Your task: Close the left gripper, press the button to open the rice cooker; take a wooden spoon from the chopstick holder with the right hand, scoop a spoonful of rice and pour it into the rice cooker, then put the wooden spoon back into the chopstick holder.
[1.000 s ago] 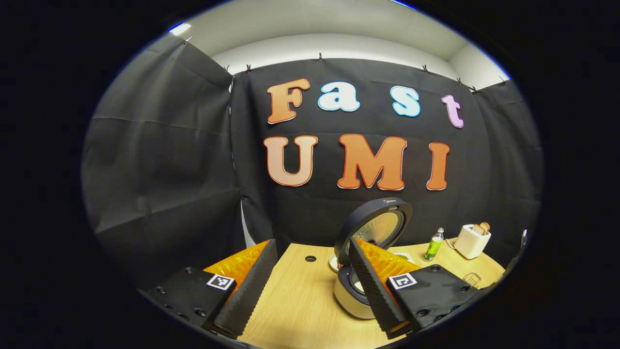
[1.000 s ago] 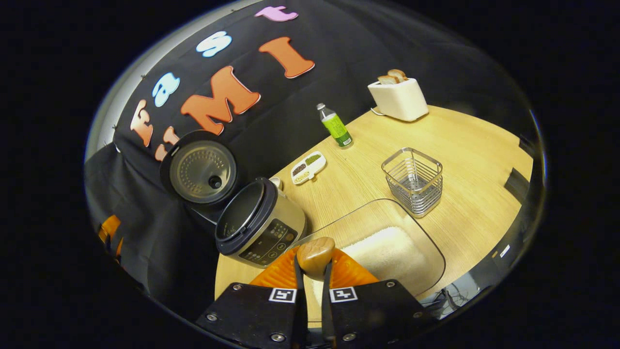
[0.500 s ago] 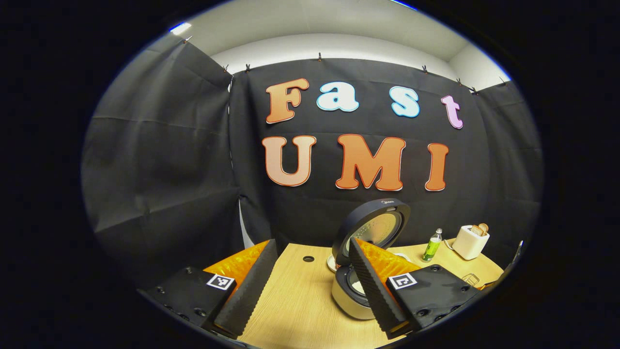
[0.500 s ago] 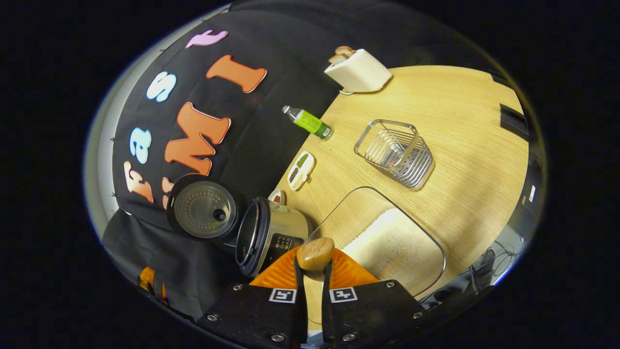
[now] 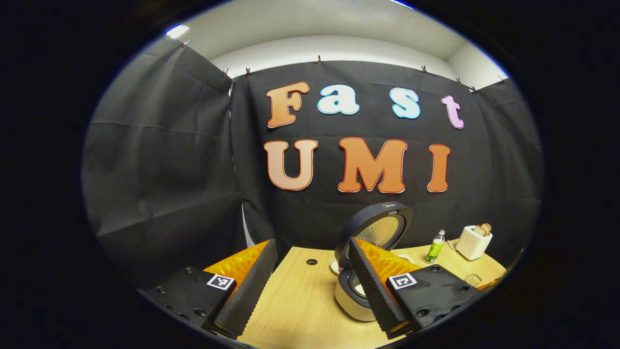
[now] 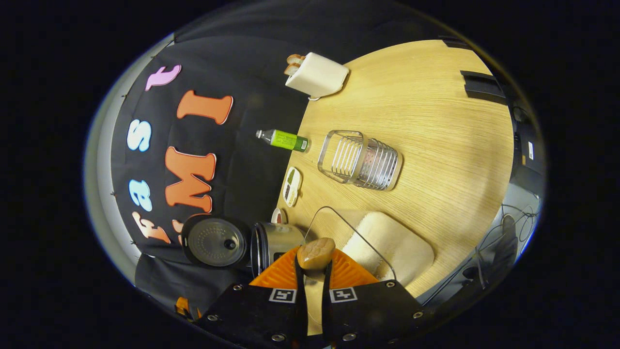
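Observation:
My right gripper is shut on the wooden spoon, whose rounded wooden end sticks out above the fingertips. The view is rolled far over. Just beyond the spoon stands the rice cooker with its lid swung open. The clear tray of white rice lies beside it. The wire chopstick holder stands farther off on the table. My left gripper is open and holds nothing. In its view the open rice cooker sits partly behind the right finger, with the lid upright.
A green bottle, a white toaster with bread and a small dish of grains stand along the back of the wooden table. In the left gripper view the bottle and toaster are at the far right.
The right gripper has rolled steadily with the spoon in it, so its whole scene has turned anticlockwise; the cooker now sits lower left. The left gripper has barely shifted.

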A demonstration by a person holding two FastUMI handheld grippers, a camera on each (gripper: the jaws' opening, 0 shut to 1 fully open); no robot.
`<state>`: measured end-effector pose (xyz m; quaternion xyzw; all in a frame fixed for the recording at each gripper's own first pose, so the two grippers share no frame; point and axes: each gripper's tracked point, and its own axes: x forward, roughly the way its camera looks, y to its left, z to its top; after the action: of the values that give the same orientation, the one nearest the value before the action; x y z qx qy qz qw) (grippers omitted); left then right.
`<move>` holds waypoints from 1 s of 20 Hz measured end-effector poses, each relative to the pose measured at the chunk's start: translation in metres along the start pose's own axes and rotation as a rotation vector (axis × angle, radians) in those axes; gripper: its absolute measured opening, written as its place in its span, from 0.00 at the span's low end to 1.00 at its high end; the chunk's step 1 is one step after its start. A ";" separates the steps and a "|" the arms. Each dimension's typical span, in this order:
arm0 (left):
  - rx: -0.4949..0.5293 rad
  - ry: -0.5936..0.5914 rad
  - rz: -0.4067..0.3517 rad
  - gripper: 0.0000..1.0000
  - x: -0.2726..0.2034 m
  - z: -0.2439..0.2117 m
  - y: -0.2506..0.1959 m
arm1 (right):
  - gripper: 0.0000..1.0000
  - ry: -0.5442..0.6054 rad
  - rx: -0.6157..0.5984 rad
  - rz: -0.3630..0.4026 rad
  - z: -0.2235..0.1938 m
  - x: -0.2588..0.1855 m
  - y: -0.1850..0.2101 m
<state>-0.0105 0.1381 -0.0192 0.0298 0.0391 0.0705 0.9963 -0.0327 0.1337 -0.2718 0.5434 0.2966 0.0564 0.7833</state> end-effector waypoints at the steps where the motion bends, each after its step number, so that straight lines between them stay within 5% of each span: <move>1: -0.003 0.000 -0.001 0.97 0.001 0.000 -0.001 | 0.11 -0.006 0.025 0.009 0.006 -0.003 0.001; 11: -0.011 -0.008 -0.013 0.97 0.004 0.003 -0.013 | 0.11 -0.053 0.143 0.092 0.045 -0.031 0.046; 20: -0.014 -0.018 -0.015 0.98 0.006 0.004 -0.019 | 0.11 -0.040 0.110 0.186 0.055 -0.034 0.127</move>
<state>-0.0014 0.1196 -0.0174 0.0230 0.0298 0.0633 0.9973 -0.0021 0.1255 -0.1327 0.6118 0.2318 0.1016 0.7494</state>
